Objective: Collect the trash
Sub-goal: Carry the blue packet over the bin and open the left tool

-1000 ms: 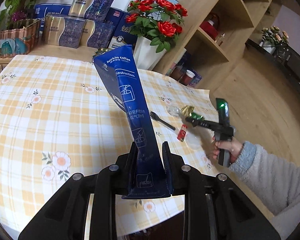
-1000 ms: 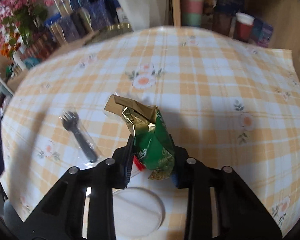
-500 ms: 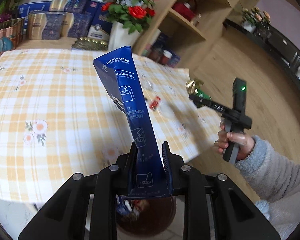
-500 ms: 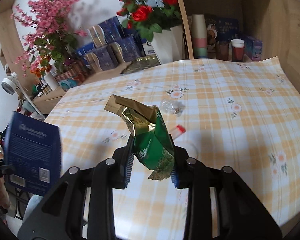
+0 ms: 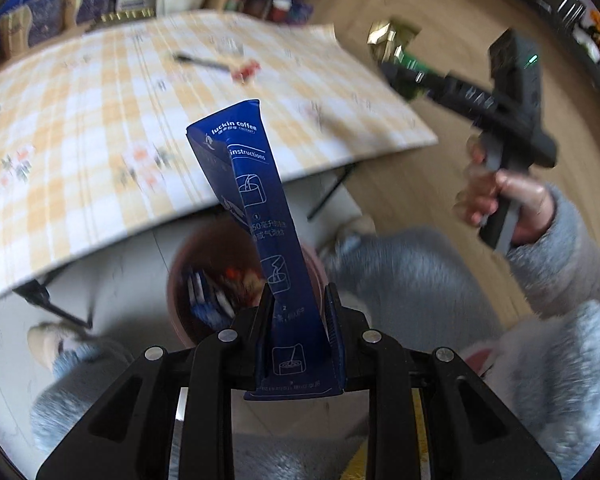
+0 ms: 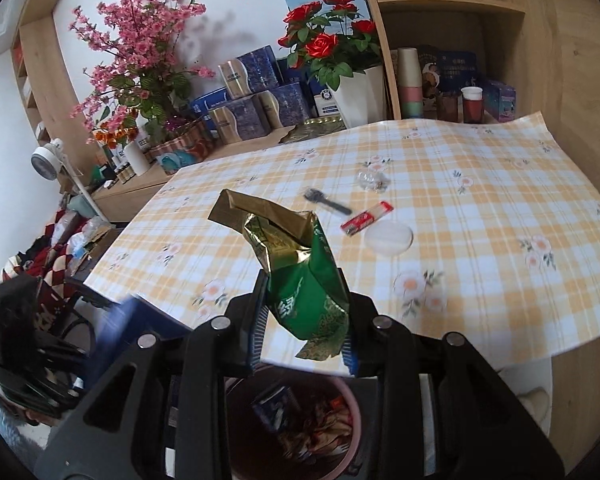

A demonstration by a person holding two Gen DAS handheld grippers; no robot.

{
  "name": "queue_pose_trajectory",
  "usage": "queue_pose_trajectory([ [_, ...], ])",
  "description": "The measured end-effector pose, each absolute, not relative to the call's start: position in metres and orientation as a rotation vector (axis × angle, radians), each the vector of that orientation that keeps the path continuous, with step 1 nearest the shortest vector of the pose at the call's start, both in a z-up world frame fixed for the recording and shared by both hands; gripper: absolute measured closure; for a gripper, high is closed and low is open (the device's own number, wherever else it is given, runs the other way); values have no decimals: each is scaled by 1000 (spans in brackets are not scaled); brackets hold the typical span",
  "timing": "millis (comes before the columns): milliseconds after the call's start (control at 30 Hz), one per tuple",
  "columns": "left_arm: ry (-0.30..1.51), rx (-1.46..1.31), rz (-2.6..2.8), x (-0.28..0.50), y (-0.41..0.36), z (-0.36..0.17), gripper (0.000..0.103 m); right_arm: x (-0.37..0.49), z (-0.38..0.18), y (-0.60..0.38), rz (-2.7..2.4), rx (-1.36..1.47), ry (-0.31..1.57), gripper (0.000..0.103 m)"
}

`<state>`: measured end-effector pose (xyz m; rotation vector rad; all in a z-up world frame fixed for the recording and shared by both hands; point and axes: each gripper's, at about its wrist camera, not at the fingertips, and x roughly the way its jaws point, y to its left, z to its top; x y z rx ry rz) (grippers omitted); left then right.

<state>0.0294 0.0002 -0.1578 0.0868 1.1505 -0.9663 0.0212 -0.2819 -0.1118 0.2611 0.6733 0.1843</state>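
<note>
My left gripper (image 5: 298,304) is shut on a tall blue coffee sachet (image 5: 256,216), held upright over a pinkish-brown trash bin (image 5: 188,280) on the floor below the table edge. My right gripper (image 6: 305,312) is shut on a crumpled green and gold wrapper (image 6: 300,276); that right gripper (image 5: 396,68) also shows in the left wrist view, off the table's right side. Just below it, the trash bin (image 6: 352,404) holds several wrappers. On the checked tablecloth (image 6: 480,200) lie a black plastic fork (image 6: 328,203), a red sachet (image 6: 366,219), a round clear lid (image 6: 389,236) and a crumpled clear film (image 6: 371,179).
Behind the table stand red roses in a white pot (image 6: 356,88), pink blossoms (image 6: 140,60), several blue and gold boxes (image 6: 256,100) and wooden shelves (image 6: 460,40). A person's grey fuzzy sleeve (image 5: 560,248) and legs flank the bin. Black table legs (image 5: 52,308) stand close to it.
Both grippers drew back off the table with their trash. The left one tipped downward, so the bin now lies under its sachet. The right one rose and now looks across the table.
</note>
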Motion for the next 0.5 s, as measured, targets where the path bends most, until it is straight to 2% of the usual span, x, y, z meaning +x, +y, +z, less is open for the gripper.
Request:
queue_pose_trajectory([
  [300, 1346, 204, -916, 36, -47, -227, 79, -2, -132, -290, 165, 276, 709, 70],
  [500, 1404, 314, -886, 51, -81, -264, 79, -9, -137, -305, 143, 314, 706, 70],
])
